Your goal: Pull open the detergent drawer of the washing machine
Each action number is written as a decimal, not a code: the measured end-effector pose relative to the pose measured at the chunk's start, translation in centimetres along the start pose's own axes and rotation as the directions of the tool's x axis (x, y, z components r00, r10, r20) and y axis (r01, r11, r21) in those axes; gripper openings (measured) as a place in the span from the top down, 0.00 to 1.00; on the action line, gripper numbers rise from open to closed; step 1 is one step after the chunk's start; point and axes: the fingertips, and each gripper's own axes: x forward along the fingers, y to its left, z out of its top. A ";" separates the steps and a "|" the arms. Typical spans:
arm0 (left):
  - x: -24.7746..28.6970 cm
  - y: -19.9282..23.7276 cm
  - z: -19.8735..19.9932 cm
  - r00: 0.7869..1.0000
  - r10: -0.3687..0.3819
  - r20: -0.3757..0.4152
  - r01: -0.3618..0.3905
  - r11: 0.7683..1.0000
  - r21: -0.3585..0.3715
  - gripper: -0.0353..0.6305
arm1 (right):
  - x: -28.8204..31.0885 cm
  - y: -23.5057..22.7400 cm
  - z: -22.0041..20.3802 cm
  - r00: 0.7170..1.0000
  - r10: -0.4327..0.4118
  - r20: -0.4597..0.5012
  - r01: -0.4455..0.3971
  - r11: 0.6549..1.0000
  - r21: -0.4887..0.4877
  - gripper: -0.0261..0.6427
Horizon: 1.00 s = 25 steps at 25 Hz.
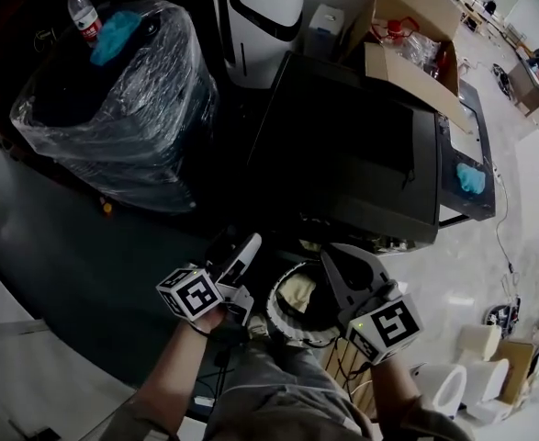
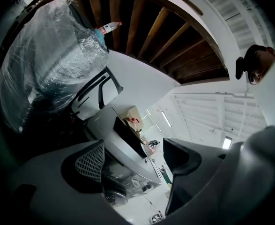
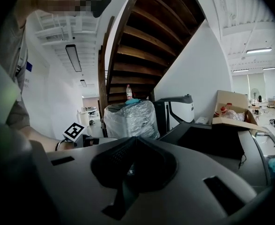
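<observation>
Wooden staircase (image 3: 142, 36) (dark treads), white walls (image 3: 196, 71)

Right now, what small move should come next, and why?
Probably bring the left gripper forward to the front top edge of the washing machine: its jaws stand apart and empty, the right gripper is shut, and neither touches the machine. I cannot make out the drawer from here.

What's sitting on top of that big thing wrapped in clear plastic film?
A clear plastic bottle with a red label and a crumpled blue cloth sit on the film-wrapped dark bulk. The film hides what is inside.
</observation>
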 end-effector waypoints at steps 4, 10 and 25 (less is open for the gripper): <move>2.5 2.6 -1.8 1.000 0.004 0.013 -0.003 0.997 -0.072 0.36 | 1.4 -1.8 -2.2 1.000 0.011 -0.025 -0.011 1.000 0.012 0.91; 5.9 6.7 -4.2 1.000 -0.008 0.031 0.013 0.986 -0.168 0.35 | 3.7 -3.8 -4.9 0.998 0.041 -0.043 -0.040 0.999 0.025 0.91; 11.3 12.4 -8.5 0.995 -0.007 0.102 0.049 0.910 -0.411 0.29 | 5.9 -6.6 -10.7 0.995 0.055 -0.081 -0.050 0.997 0.063 0.91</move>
